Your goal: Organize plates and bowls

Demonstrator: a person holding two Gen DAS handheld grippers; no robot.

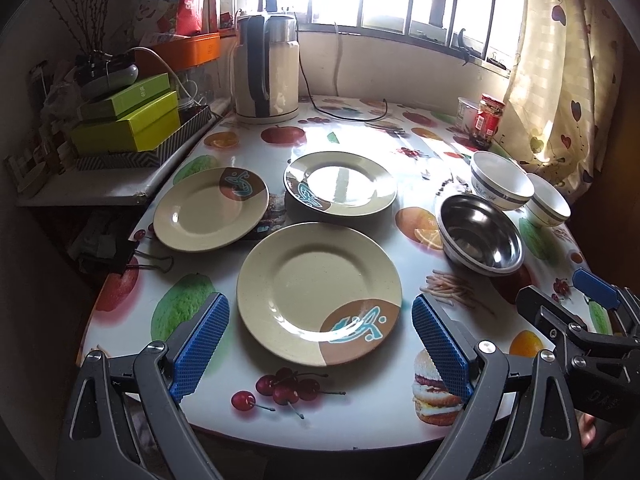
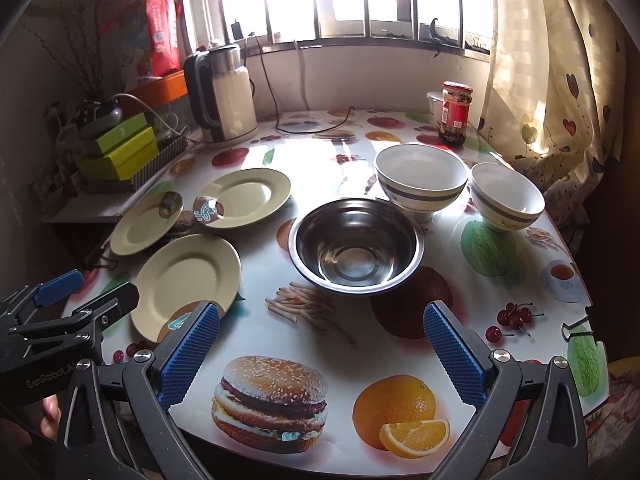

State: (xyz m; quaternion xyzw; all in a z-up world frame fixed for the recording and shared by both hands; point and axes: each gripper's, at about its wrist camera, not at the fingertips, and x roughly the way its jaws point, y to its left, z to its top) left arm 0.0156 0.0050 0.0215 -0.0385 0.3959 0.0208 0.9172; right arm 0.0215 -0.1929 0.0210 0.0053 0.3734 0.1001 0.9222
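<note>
**Plates and bowls spread over fruit-print table; both tongs held apart and empty**

Plates: three cream plates lie on the table point(image 1: 360, 400). The near plate point(image 1: 319, 293) sits just ahead of the left gripper point(image 1: 320, 354), whose blue pads are wide apart, holding nothing and not touching the plate's rim. The left plate point(image 1: 211, 209) lies beyond it, and the far plate point(image 1: 341, 183) appears to rest on something dark beneath; what it is cannot be told.

Bowls: the steel bowl point(image 2: 356, 247) stands upright ahead of the right gripper point(image 2: 320, 358), well apart from it. Behind it stand the large white bowl point(image 2: 421, 179), close to the steel rim, and the small white bowl point(image 2: 507, 196) to its right.

Right gripper: jaws spread, empty, above the printed tablecloth.

Background: kettle point(image 2: 226, 96) and red-lidded jar point(image 2: 455, 113) near the window.
</note>
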